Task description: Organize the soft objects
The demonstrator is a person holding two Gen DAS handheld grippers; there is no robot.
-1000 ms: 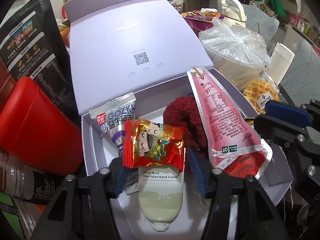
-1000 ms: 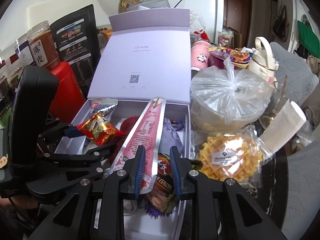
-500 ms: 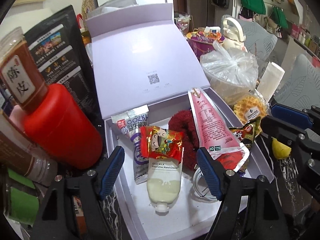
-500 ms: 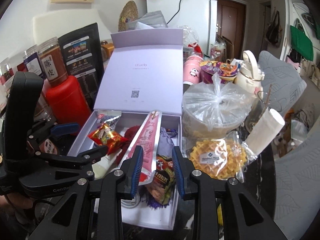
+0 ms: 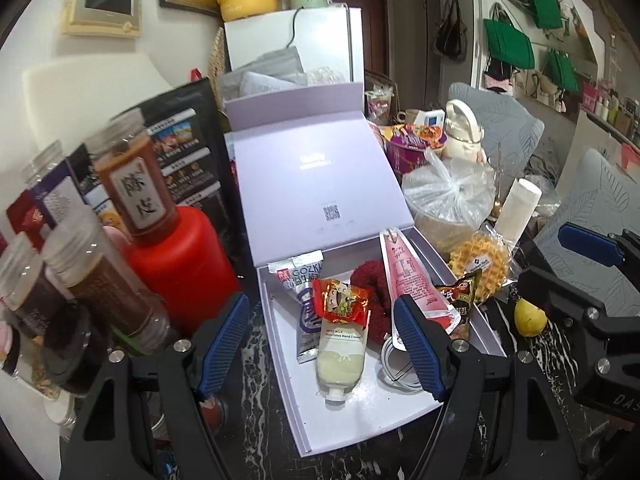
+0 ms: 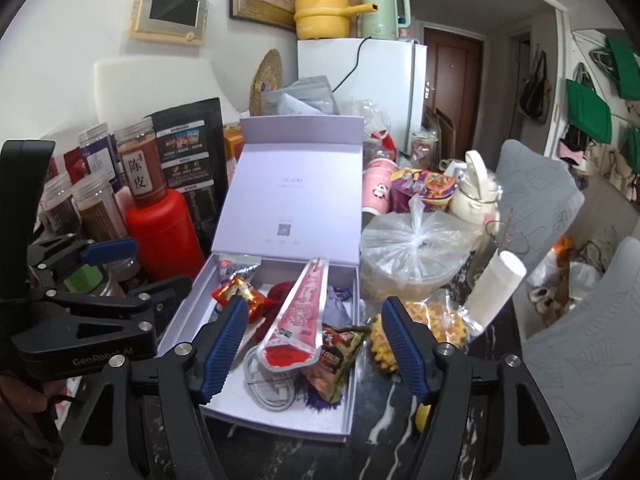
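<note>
An open lilac box (image 5: 352,416) (image 6: 176,328) holds a red candy packet (image 5: 340,302) (image 6: 240,294), a hand cream tube (image 5: 340,360), a silver sachet (image 5: 304,288), a dark red fluffy item (image 5: 370,280) (image 6: 280,292), a long pink pouch (image 5: 408,276) (image 6: 300,316), a dark snack bag (image 5: 460,300) (image 6: 334,356) and a white cable (image 6: 268,384). My left gripper (image 5: 322,350) is open and empty, above the box's near end. My right gripper (image 6: 312,350) is open and empty, above the box's near right part.
A red container (image 5: 180,256) and several jars (image 5: 100,292) stand left of the box. A tied plastic bag (image 6: 412,244), a waffle pack (image 5: 480,264), a white roll (image 6: 492,292) and a lemon (image 5: 528,318) lie to its right. The raised lid (image 5: 316,180) stands behind.
Both grippers have pulled back and up from the box. The left let go of the red candy packet, which now lies on the cream tube. The right jaws opened wide.
</note>
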